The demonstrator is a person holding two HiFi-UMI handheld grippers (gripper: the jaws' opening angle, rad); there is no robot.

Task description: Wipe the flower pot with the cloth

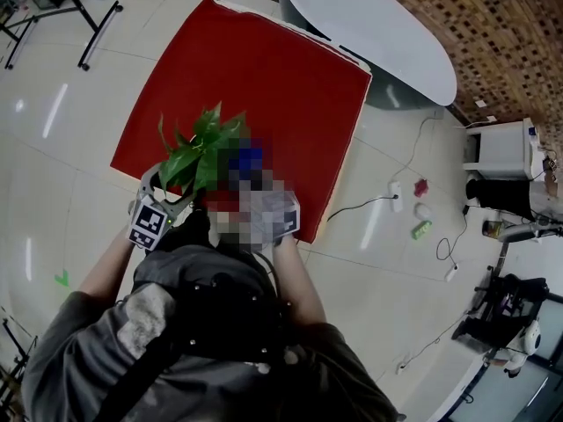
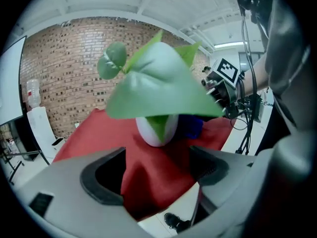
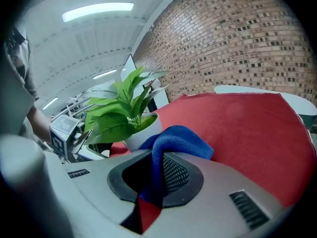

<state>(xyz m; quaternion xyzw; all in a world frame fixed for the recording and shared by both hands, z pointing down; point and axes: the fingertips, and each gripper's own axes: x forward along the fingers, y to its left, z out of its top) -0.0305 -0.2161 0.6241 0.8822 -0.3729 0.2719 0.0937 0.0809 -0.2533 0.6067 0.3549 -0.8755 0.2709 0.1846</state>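
Note:
A white flower pot (image 2: 156,129) with a broad-leafed green plant (image 1: 201,150) stands on the red table (image 1: 264,69), near its front edge. My left gripper (image 2: 158,170) is open just short of the pot, with only the red cover showing between its jaws. My right gripper (image 3: 153,175) is shut on a blue cloth (image 3: 179,142), whose free fold bulges out beside the pot (image 3: 143,131). In the head view the blue cloth (image 1: 246,158) sits at the plant's right, and the left gripper (image 1: 163,202) is at its near left. A mosaic patch hides most of the right gripper there.
The red cover reaches far back and right on the table. A white oval table (image 1: 369,25) stands behind it. Cables and small objects (image 1: 420,209) lie on the tiled floor at the right. The table's front edge is close under both grippers.

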